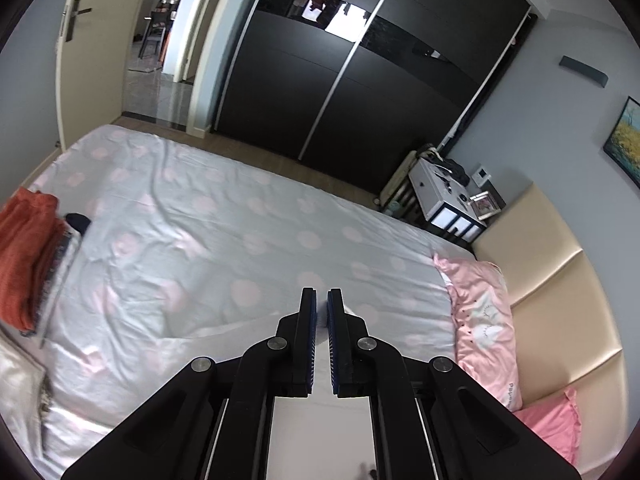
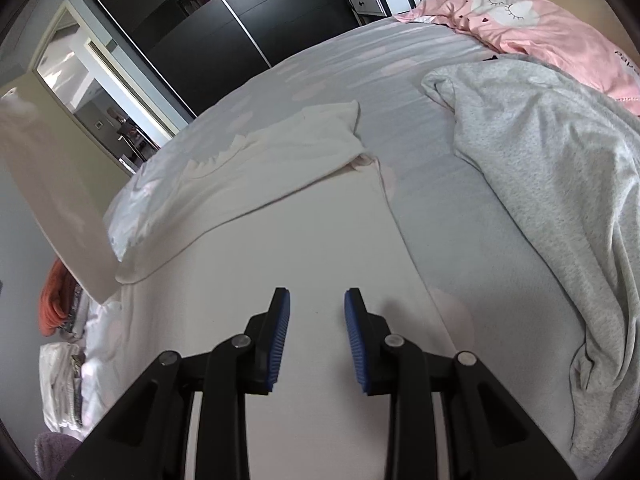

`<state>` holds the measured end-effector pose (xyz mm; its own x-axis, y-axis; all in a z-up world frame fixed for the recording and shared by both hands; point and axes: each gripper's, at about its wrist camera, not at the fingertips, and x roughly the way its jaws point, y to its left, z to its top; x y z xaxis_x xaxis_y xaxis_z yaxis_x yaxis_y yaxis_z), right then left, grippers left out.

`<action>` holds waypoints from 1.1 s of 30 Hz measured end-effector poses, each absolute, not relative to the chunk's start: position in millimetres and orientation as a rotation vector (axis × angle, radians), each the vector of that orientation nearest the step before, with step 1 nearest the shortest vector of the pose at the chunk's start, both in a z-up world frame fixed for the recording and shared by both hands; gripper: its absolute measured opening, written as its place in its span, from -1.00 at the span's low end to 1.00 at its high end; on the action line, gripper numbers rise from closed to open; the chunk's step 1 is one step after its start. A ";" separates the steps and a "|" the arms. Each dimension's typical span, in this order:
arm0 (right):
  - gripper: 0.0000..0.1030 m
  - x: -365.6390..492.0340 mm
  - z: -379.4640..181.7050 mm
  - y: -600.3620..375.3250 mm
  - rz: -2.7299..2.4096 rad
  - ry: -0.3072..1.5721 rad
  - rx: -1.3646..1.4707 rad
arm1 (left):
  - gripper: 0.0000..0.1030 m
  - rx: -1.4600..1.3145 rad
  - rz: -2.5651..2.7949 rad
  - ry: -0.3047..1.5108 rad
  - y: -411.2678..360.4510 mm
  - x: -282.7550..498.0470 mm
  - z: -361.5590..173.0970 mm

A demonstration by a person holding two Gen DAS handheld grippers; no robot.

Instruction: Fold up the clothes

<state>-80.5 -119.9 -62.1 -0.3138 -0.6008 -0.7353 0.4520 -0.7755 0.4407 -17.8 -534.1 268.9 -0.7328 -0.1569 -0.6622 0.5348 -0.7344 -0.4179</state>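
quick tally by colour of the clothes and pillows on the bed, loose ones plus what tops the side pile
White: 1, the white garment spread under the right gripper
Grey: 1, the grey garment lying near the pillows
Orange: 1, the orange folded item topping the side pile
Pink: 2, the pink pillow and the smaller pink pillow
Total: 5

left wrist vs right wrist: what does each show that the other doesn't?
Left wrist only: the left hand-held gripper, jaws nearly shut with white cloth between them, a wall picture and the padded headboard.

Right wrist only: the open right hand-held gripper over the white garment spread on the bed, and a crumpled grey garment beside it.

Both: the dotted bedsheet, pink pillow, black wardrobe, nightstand and orange folded pile.
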 end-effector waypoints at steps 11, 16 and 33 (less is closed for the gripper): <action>-0.46 -98.9 -66.2 -97.6 -2.077 -0.335 1.334 | -0.98 1.002 -2.558 0.891 -429.0 -141.2 193.9; -0.46 -111.1 -81.3 -91.9 -2.047 -0.367 1.403 | -0.98 1.231 -2.567 0.808 -391.5 -182.2 129.8; -0.35 -131.2 -87.5 -110.4 -1.886 -0.558 1.376 | -0.94 1.161 -2.288 0.401 -510.8 -7.6 -3.6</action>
<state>-131.2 -110.4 -87.5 -0.1668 -0.7623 -0.6254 0.2990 -0.6435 0.7046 -7.6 -510.8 -3.6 -0.4846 -0.3285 -0.8107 0.5843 -0.8112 -0.0206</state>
